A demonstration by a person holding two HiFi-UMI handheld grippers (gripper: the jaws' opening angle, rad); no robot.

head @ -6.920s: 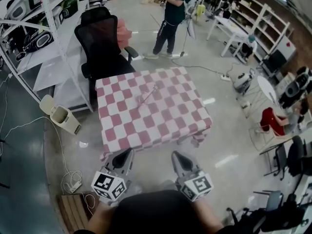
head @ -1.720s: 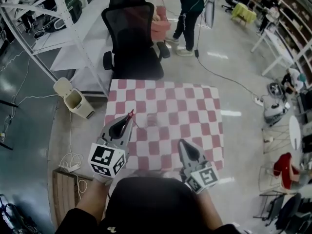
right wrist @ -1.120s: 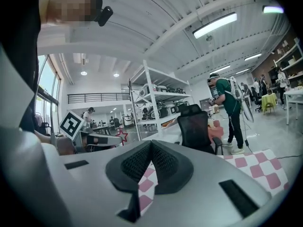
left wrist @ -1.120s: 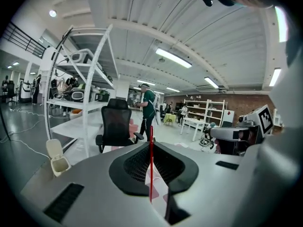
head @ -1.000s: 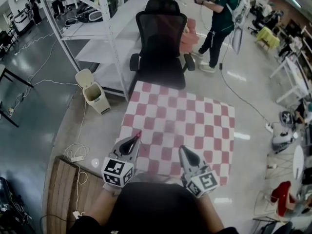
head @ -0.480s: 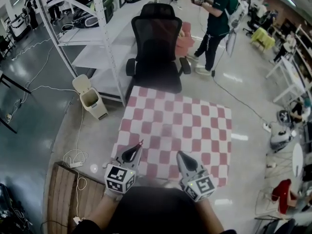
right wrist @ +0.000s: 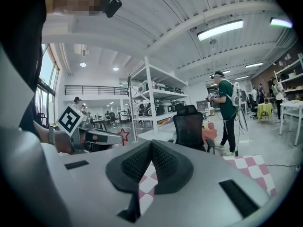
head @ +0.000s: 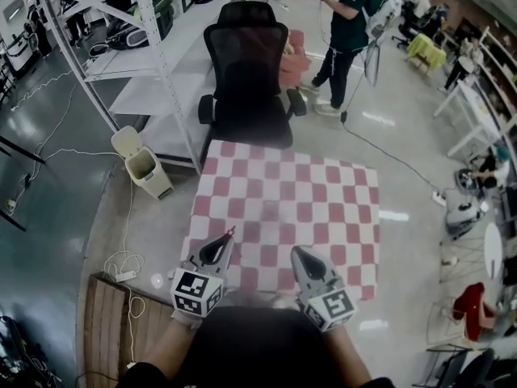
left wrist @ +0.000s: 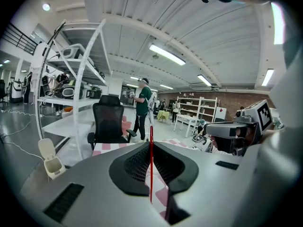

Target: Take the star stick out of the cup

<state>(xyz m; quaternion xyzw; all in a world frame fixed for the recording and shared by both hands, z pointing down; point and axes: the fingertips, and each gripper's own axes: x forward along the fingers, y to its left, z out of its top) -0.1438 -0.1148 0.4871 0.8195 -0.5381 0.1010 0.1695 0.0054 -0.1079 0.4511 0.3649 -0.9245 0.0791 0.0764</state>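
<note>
My left gripper (head: 227, 238) is shut on the star stick (left wrist: 151, 169), a thin red rod that runs straight up between its pads. The stick's red tip (head: 232, 232) pokes out past the jaws over the table's near-left corner. In the right gripper view its red outlined star (right wrist: 124, 136) shows at the tip of the left gripper (right wrist: 102, 138). A faint see-through shape, probably the cup (head: 271, 211), stands mid-table, apart from both grippers. My right gripper (head: 296, 251) hovers at the near edge, shut with nothing between its pads (right wrist: 151, 148).
The table (head: 331, 217) wears a red-and-white checked cloth. Behind it stands a black office chair (head: 245, 79). White shelving (head: 145, 55) and a beige bin (head: 141, 164) are at the left. A person in green (head: 343, 23) stands beyond, and a wooden pallet (head: 113, 330) lies near left.
The left gripper keeps its hold on the stick. Both grippers stay at the table's near edge, and the head view has shifted a little so the table sits slightly further away.
</note>
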